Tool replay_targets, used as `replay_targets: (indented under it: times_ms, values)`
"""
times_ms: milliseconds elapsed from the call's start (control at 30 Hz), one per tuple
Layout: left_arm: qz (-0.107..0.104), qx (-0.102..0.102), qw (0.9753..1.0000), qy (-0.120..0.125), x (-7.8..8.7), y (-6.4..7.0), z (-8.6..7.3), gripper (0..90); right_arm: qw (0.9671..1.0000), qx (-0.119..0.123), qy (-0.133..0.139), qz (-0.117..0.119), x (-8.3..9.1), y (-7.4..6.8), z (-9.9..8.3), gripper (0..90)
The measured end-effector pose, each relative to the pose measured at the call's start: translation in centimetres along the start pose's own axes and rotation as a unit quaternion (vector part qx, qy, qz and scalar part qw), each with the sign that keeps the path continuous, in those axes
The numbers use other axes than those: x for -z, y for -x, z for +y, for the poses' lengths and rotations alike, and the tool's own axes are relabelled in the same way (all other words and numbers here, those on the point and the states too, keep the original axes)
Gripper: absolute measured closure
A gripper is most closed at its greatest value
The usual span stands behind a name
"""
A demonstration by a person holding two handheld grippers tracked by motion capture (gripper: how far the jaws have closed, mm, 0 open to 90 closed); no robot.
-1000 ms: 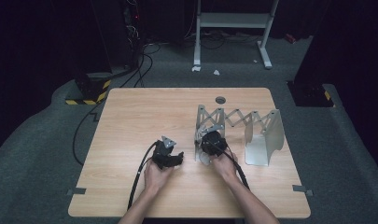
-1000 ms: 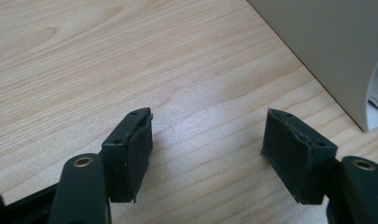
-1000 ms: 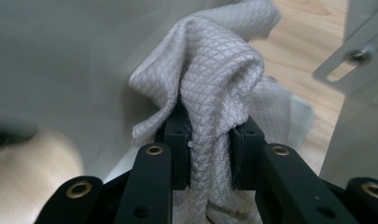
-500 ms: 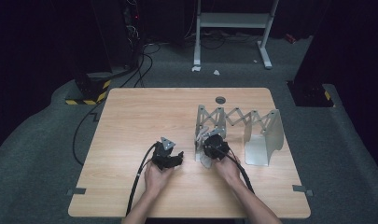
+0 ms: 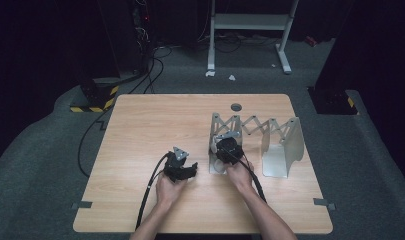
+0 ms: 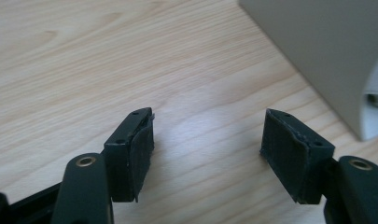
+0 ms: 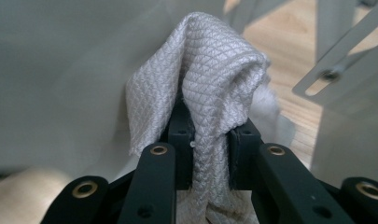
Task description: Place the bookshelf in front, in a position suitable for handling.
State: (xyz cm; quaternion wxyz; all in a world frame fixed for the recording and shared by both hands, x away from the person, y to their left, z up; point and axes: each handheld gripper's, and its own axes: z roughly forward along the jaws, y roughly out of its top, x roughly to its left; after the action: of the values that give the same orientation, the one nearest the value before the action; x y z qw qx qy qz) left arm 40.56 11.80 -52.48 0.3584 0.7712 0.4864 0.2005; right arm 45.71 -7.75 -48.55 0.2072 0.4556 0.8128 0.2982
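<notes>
From the high view I see my two hands coming in from the near edge of the wooden table (image 5: 140, 125). My left gripper (image 5: 182, 170) sits low over the bare wood near the middle of the table, its cable trailing back toward me. My right gripper (image 5: 225, 148) is pushed up against the left end of the folding metal rack (image 5: 255, 131), which stands on the right half of the table with its scissor links stretched out between two curved end plates. I can make out a bit of pale stuff at the foot of that left plate, right under the right gripper, but from up here I cannot tell what it is. The space between the two end plates looks bare down to the wood. In the left gripper view my left gripper (image 6: 207, 140) is released, jaws wide apart with only table (image 6: 84, 70) grain between them, and the grey wall of the rack (image 6: 326, 51) rises at the upper right, near but not touching. In the right gripper view my right gripper (image 7: 210, 140) is clenched on a white cloth (image 7: 214, 74) with a woven diamond pattern; the cloth bunches up above the jaws and drapes over them, pressed close to the rack's (image 7: 60, 70) plate, with the slotted links showing at the right.
</notes>
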Motion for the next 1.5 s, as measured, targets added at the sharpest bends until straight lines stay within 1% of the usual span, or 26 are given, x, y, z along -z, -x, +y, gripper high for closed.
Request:
replay_targets:
  times_ms: [67,100,167,200,233,267,367,433,533,633,700,733,767,800,867,933,967,1000,1067,1133,1233,1300,1367,1400,1433,1500]
  values:
    - [-0.015,-0.006,0.9999,-0.002,-0.1,0.8,0.1,33.9,0.9997,-0.006,-0.022,-0.005,-1.4,0.3,-0.2,75.7]
    - [-0.02,-0.008,0.9998,-0.002,-0.1,1.0,0.1,33.2,0.9993,-0.006,-0.037,-0.003,-2.1,0.5,-0.5,75.5]
    - [-0.033,-0.013,0.9994,-0.003,-0.2,1.7,0.3,32.5,0.9996,-0.009,-0.027,0.002,-2.0,0.7,-0.9,75.7]
    - [-0.033,-0.013,0.9994,-0.003,-0.2,1.7,0.3,32.5,0.9996,-0.009,-0.027,0.002,-2.0,0.7,-0.9,75.7]
    - [-0.043,-0.018,0.9989,-0.005,-0.4,2.3,0.4,33.3,0.9996,0.003,-0.028,0.001,-1.7,0.6,-1.2,76.1]
    - [-0.048,-0.021,0.9986,-0.005,-0.4,2.6,0.5,34.7,0.9996,0.006,-0.027,0.002,-1.7,0.6,-1.3,76.2]
    - [-0.061,-0.03,0.9977,-0.004,-0.6,3.5,0.7,41.6,0.9997,0.003,-0.023,0.008,-1.5,0.8,-1.7,76.7]
    - [-0.067,-0.028,0.9974,-0.004,-0.7,3.8,0.8,48.2,0.9997,0.005,-0.022,0.006,-1.4,0.6,-1.8,77.0]
    - [-0.066,-0.032,0.9973,-0.001,-0.9,4.3,0.9,56.3,0.9996,0.009,-0.024,0.006,-1.1,0.4,-2.0,77.2]
    - [-0.067,-0.036,0.9971,0.004,-1.1,4.8,0.9,66.4,0.9994,0.009,-0.03,0.013,-1.0,0.3,-1.9,77.4]
    - [-0.067,-0.042,0.9969,0.007,-1.2,5.2,0.9,71.3,0.9991,0.0,-0.036,0.019,-1.0,0.5,-1.5,77.0]
    - [-0.067,-0.042,0.9969,0.007,-1.2,5.2,0.9,72.6,0.9991,0.0,-0.036,0.019,-1.0,0.5,-1.5,77.0]
    - [-0.067,-0.044,0.9968,0.009,-1.3,5.3,0.9,73.9,0.9995,-0.005,-0.031,0.01,-1.3,0.5,-1.1,76.5]
    - [-0.069,-0.04,0.9968,0.01,-1.3,5.2,0.9,74.7,0.9994,-0.005,-0.033,0.008,-1.5,0.4,-0.9,76.3]
    - [-0.069,-0.044,0.9966,0.008,-1.2,5.2,0.9,75.1,0.9995,-0.002,-0.031,-0.001,-2.0,0.3,-0.2,75.9]
    - [-0.07,-0.043,0.9966,0.009,-1.2,5.2,0.8,75.2,0.9996,-0.002,-0.027,-0.003,-2.0,0.3,0.0,75.6]
    - [-0.069,-0.044,0.9966,0.01,-1.1,5.2,0.7,75.4,0.9995,-0.001,-0.031,-0.013,-2.6,0.3,0.6,75.4]
    - [-0.069,-0.043,0.9966,0.011,-1.1,5.2,0.7,75.4,0.9993,-0.001,-0.034,-0.016,-2.8,0.4,0.7,75.4]
    - [-0.07,-0.043,0.9965,0.013,-1.1,5.2,0.7,75.6,0.9991,-0.002,-0.04,-0.011,-3.2,0.6,0.8,76.0]
    - [-0.07,-0.043,0.9965,0.013,-1.1,5.2,0.7,75.6,0.9991,0.007,-0.042,-0.006,-3.0,0.5,0.6,76.8]
    - [-0.072,-0.04,0.9965,0.014,-1.1,5.2,0.7,75.7,0.9982,0.03,-0.05,0.013,-2.0,-0.2,-0.3,77.3]
    - [-0.072,-0.04,0.9965,0.014,-1.1,5.2,0.7,75.7,0.9972,0.04,-0.055,0.03,-1.2,-0.7,-1.0,77.4]
    - [-0.072,-0.04,0.9965,0.014,-1.1,5.2,0.7,75.7,0.9964,0.049,-0.059,0.035,-0.9,-1.0,-1.2,77.5]
    - [-0.072,-0.041,0.9965,0.014,-1.1,5.2,0.7,75.8,0.9964,0.043,-0.062,0.038,-0.9,-0.9,-1.1,77.5]
    - [-0.071,-0.041,0.9965,0.014,-1.1,5.2,0.7,75.8,0.9966,0.029,-0.066,0.041,-1.2,-0.6,-0.7,77.2]
    - [-0.069,-0.043,0.9966,0.014,-1.1,5.2,0.6,75.8,0.9975,0.019,-0.061,0.031,-1.8,-0.3,-0.2,76.8]
